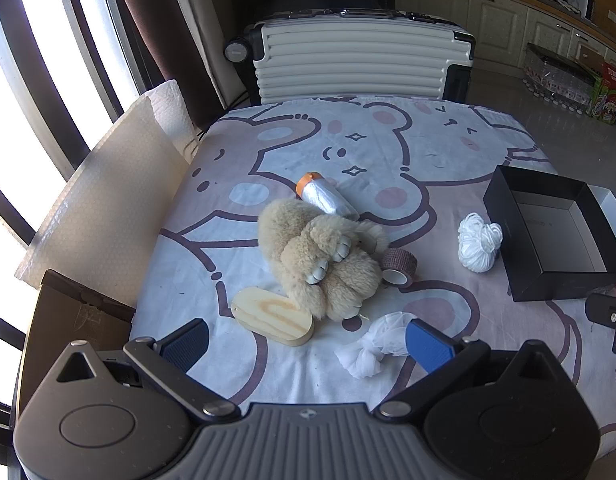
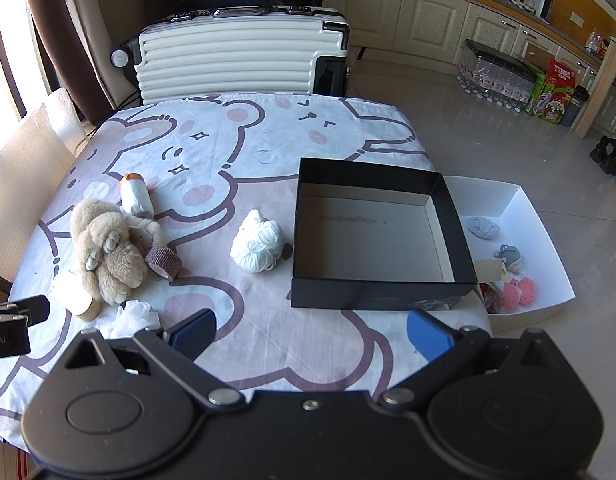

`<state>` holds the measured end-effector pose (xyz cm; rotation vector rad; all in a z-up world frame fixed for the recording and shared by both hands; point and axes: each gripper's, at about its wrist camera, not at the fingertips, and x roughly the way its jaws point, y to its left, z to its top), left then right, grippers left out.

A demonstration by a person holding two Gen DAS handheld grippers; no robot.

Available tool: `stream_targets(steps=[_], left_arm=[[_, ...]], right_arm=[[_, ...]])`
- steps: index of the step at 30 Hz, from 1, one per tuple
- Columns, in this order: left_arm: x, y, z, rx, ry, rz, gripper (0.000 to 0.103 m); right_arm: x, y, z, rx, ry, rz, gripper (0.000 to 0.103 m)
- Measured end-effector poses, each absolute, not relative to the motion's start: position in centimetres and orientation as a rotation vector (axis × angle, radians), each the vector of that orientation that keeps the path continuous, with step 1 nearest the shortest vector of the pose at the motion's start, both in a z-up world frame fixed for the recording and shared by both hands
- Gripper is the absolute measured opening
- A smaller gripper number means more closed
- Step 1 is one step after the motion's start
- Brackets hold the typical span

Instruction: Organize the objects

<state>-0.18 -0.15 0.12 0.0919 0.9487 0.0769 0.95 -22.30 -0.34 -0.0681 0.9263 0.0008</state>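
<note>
Both claws released above the cluttered table.
The plush toy (image 1: 323, 258) looks light, squashy; pinch its middle, judging by looks.

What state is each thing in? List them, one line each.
Left tongs: open, empty.
Right tongs: open, empty.
Black box: open, empty.
White box: open, holds small knitted items.
Plush toy: lying on the cloth.
Orange-capped bottle: on its side.
Tape roll: tilted against the plush toy.
</note>
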Motion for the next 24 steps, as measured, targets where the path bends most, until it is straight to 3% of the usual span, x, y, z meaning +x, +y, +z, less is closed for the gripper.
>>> stream_targets(steps=[24], left_arm=[[-0.5,-0.5,0.1,0.122,0.941,0.068,0.103]], right_arm=[[0.7,-20.6,-0.1,-0.102,0.914,0.046,0.103]])
